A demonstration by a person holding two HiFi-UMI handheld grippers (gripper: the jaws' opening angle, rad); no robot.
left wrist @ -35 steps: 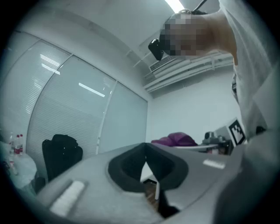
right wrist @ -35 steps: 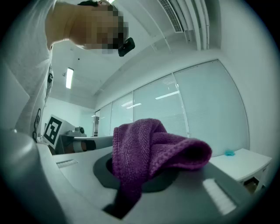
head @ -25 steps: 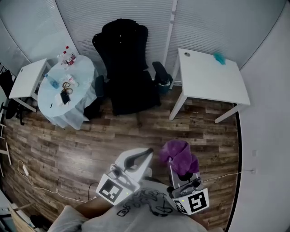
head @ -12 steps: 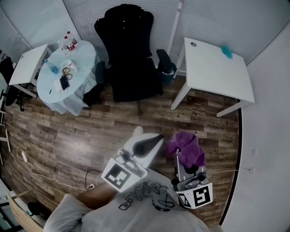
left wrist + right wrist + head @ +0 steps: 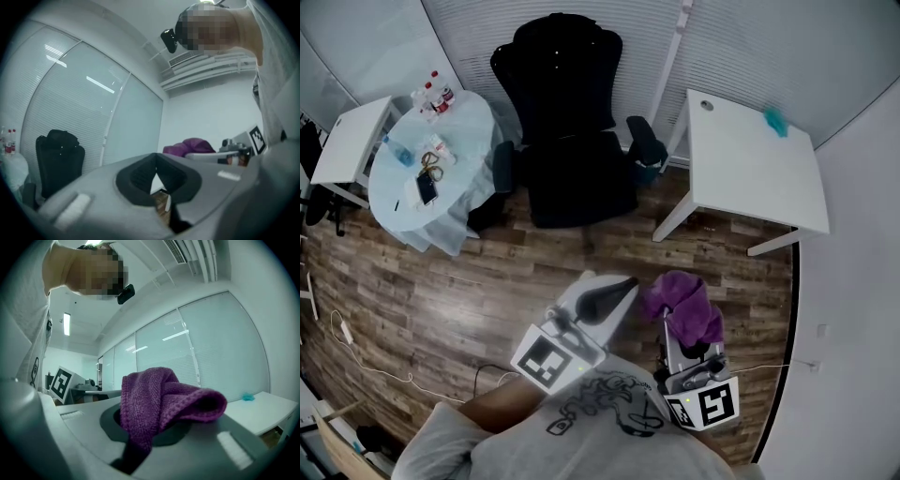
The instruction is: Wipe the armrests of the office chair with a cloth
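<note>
The black office chair [image 5: 570, 122] stands against the blinds at the back of the head view, its left armrest [image 5: 502, 166] and right armrest [image 5: 642, 141] both bare. My right gripper [image 5: 680, 314] is held low near my body, shut on a bunched purple cloth [image 5: 682, 304], which fills the right gripper view as the purple cloth [image 5: 161, 401]. My left gripper [image 5: 614, 289] sits beside it, shut with nothing held; its jaws meet in the left gripper view [image 5: 158, 178]. The chair [image 5: 58, 161] shows far off at that view's left. Both grippers are well short of the chair.
A white desk [image 5: 755, 169] with a small teal object [image 5: 776, 120] stands right of the chair. A round table [image 5: 431, 169] under a pale cover carries bottles and a phone, with a small white table [image 5: 342, 155] beyond. Wooden floor [image 5: 487, 281] lies between me and the chair; a cable [image 5: 366, 361] runs along it at left.
The view has closed in slightly on the chair. My left gripper rose and moved right beside the right one; the cloth stays gripped.
</note>
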